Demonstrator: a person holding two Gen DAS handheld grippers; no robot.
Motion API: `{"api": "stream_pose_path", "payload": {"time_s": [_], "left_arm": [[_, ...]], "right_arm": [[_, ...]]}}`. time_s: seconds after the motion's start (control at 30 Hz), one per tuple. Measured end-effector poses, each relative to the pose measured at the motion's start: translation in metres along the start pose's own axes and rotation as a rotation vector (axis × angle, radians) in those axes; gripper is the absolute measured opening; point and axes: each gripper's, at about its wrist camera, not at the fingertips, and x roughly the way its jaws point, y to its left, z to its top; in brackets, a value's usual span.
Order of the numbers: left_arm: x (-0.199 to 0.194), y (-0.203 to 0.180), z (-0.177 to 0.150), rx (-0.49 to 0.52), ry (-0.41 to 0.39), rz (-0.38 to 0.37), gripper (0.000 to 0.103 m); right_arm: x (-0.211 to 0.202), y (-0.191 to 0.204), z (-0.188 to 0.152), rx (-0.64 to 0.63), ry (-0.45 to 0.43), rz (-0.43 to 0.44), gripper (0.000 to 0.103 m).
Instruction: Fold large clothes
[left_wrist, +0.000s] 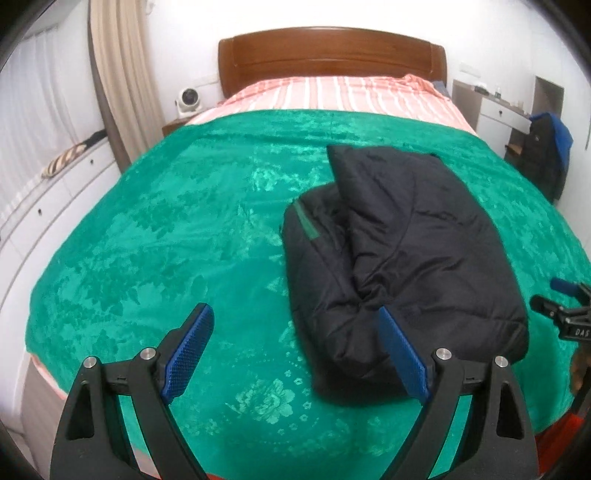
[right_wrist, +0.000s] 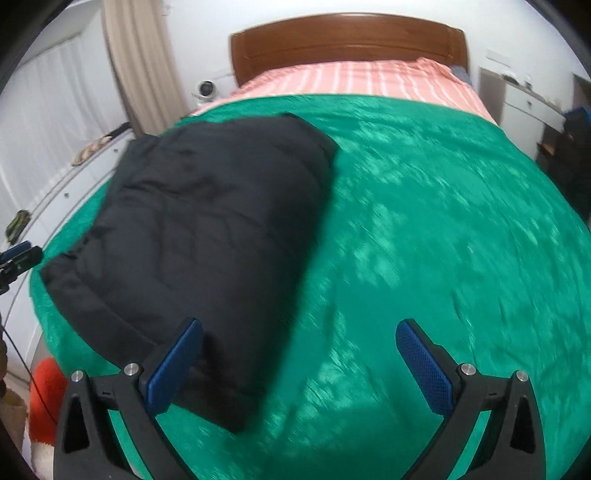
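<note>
Both tongs, left tongs (left_wrist: 297, 349) and right tongs (right_wrist: 299, 363), are spread wide with nothing in them, so we reckon we've let go because the fold looks about done. Our dark puffer jacket (left_wrist: 399, 258) sits bundled on the green blanket (left_wrist: 166, 221), long axis running toward the headboard (left_wrist: 330, 50).

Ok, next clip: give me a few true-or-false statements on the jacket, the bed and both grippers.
1. The dark jacket lies folded on the green blanket. True.
2. The left gripper is clamped on the jacket. False: its jaws stand open, nothing between them.
3. The right gripper is open and empty. True.
4. The headboard is white metal. False: it is brown wood.
5. A striped sheet shows beyond the blanket. True.
</note>
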Motion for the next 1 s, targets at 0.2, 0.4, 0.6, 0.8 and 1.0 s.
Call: {"api": "stream_pose_path", "payload": {"time_s": [0.2,0.4,0.6,0.8,1.0], "left_arm": [[0.032,0.051,-0.008,-0.218,0.079,-0.363,0.092],[0.098,0.064,0.012,-0.288,0.201,-0.632,0.096],[0.177,0.058,0.011,-0.301,0.345,-0.661,0.103],[0.207,0.032,0.017,-0.234,0.429,-0.663,0.103],[0.166,-0.008,0.023,-0.115,0.300,-0.497,0.061]], "right_arm": [[-0.005,-0.042,-0.034,0.135,0.054,0.081,0.103],[0.002,-0.083,-0.026,0.384,0.010,0.385,0.103],[0.067,-0.068,0.012,0.416,0.084,0.621,0.103],[0.136,-0.034,0.049,0.327,0.154,0.700,0.092],[0.078,0.053,0.064,-0.224,0.002,0.410,0.085]]}}
